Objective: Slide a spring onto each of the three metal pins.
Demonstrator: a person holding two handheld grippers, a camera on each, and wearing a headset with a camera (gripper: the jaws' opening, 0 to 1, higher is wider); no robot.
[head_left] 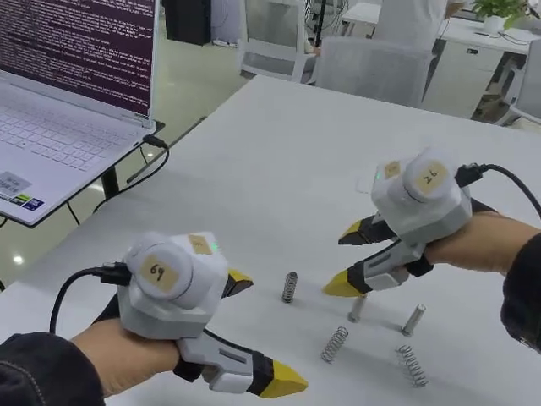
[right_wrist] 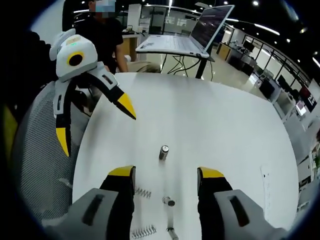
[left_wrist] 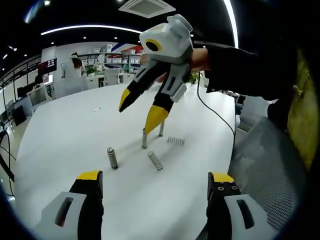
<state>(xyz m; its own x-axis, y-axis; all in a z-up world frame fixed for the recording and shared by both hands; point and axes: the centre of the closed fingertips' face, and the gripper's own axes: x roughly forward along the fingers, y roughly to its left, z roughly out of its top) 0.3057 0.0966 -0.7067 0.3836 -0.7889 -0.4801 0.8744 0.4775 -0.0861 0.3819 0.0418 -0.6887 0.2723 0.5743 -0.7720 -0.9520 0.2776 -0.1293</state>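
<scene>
The white, yellow-tipped right gripper (head_left: 342, 260) hangs with its jaws spread and nothing between them. Its lower tip is just above the nearer bare pin (head_left: 357, 309), a short silvery metal post, and the second bare pin (head_left: 413, 319) stands just past that on the white tabletop (head_left: 279, 161). The matching left gripper (head_left: 264, 331) is likewise spread wide and empty. Ahead of its jaws, between the two grippers, stands the third pin (head_left: 290, 287), which appears to be wearing its coil. Two grey wire coils lie flat below the right gripper: the nearer spring (head_left: 335, 343) lies between the two tools, and the farther spring (head_left: 412, 365) lies just beside the second bare pin. The step in hand looks to be fetching a loose coil. It should go best with a light pinch across the coils near one end, leaving the bore clear. The coil can then be turned upright, lined up with the pin's axis and lowered straight down. The pins seem free-standing and likely to topple, so steadying the base with the other tool would help.
</scene>
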